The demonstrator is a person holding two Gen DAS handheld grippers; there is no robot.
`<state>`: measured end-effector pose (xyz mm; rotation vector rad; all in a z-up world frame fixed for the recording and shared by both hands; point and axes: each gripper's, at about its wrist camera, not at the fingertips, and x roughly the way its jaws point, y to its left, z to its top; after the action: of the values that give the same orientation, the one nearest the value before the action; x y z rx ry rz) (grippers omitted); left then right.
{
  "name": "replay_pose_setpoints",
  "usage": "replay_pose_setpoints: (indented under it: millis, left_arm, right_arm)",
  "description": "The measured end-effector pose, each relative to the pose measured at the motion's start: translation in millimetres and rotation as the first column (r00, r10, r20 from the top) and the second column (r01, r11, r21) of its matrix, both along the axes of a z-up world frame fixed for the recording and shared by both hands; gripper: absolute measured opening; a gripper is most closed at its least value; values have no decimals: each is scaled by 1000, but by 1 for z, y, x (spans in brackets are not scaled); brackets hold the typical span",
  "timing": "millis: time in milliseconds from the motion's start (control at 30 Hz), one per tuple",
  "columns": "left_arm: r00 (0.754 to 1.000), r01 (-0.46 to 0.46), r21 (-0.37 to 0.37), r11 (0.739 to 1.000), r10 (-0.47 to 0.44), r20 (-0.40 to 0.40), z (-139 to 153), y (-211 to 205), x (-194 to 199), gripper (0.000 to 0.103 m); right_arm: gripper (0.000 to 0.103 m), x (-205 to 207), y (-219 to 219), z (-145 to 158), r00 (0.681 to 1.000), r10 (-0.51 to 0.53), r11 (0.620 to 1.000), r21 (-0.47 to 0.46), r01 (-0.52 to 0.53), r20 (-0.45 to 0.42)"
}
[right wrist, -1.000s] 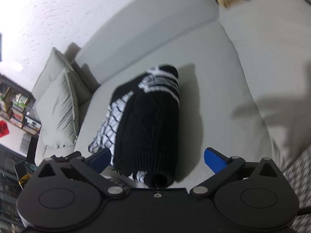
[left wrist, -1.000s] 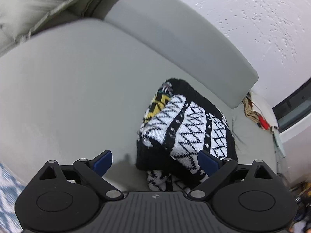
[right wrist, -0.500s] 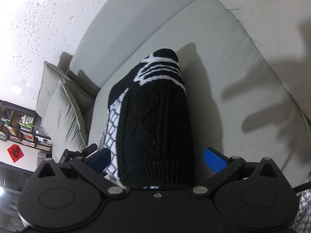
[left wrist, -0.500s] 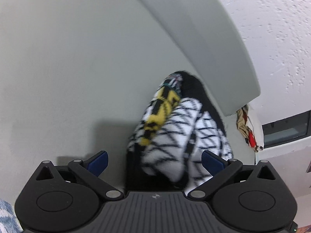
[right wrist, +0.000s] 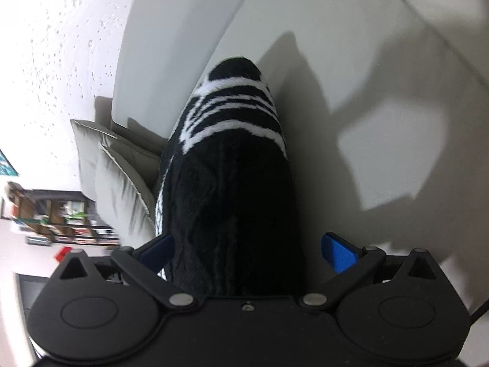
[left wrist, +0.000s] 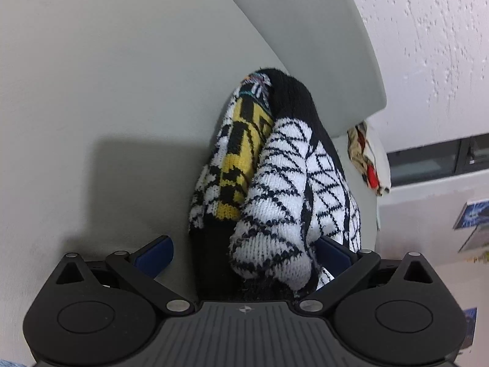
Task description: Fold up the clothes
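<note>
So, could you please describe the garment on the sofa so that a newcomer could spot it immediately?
Find the pale grey sofa. On its seat lies a bunched knitted sweater, near the backrest. It alone is patterned: black with white lattice panels and a yellow patch, unlike the plain grey cushions.

Folded sweater seen between spread gripper jaws on a sofa

A black knitted sweater (right wrist: 232,189), banded with white stripes near its far end, is seen lying on the pale grey sofa seat (right wrist: 351,70) and reaching in between the blue-padded fingers of the right gripper (right wrist: 247,249), whose jaws are spread wide; the right pad is clear of the knit, while contact at the left pad cannot be told. Two grey cushions (right wrist: 122,177) are propped to the left against the backrest (right wrist: 171,39). Hard shadows are cast on the seat to the right.
</note>
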<state>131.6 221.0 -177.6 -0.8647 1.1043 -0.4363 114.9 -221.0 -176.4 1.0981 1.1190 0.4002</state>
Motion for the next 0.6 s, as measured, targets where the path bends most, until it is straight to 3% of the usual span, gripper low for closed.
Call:
replay_pose_setpoints:
  millis: [233, 300, 333, 367, 467, 600]
  left_arm:
    - [999, 34, -46, 998, -34, 7, -9, -17, 15, 101]
    - [1000, 24, -76, 997, -23, 17, -12, -16, 12, 93]
    - [1000, 18, -95, 995, -16, 21, -14, -15, 9, 82]
    - [1000, 12, -112, 994, -9, 23, -15, -14, 7, 76]
    - [1000, -7, -130, 991, 10, 26, -12, -12, -1, 62]
    - [999, 5, -106, 994, 0, 51, 5, -23, -8, 56]
  right_arm:
    - [103, 24, 14, -10, 999, 29, 999, 32, -30, 31]
    - [103, 27, 20, -10, 999, 18, 1000, 16, -19, 40]
    - [103, 29, 23, -10, 999, 12, 1000, 7, -12, 45]
    - [92, 31, 26, -10, 999, 6, 1000, -2, -6, 50]
    - [71, 27, 33, 0, 997, -2, 999, -50, 6, 77]
    - [61, 17, 32, 21, 991, -28, 995, -91, 40, 131]
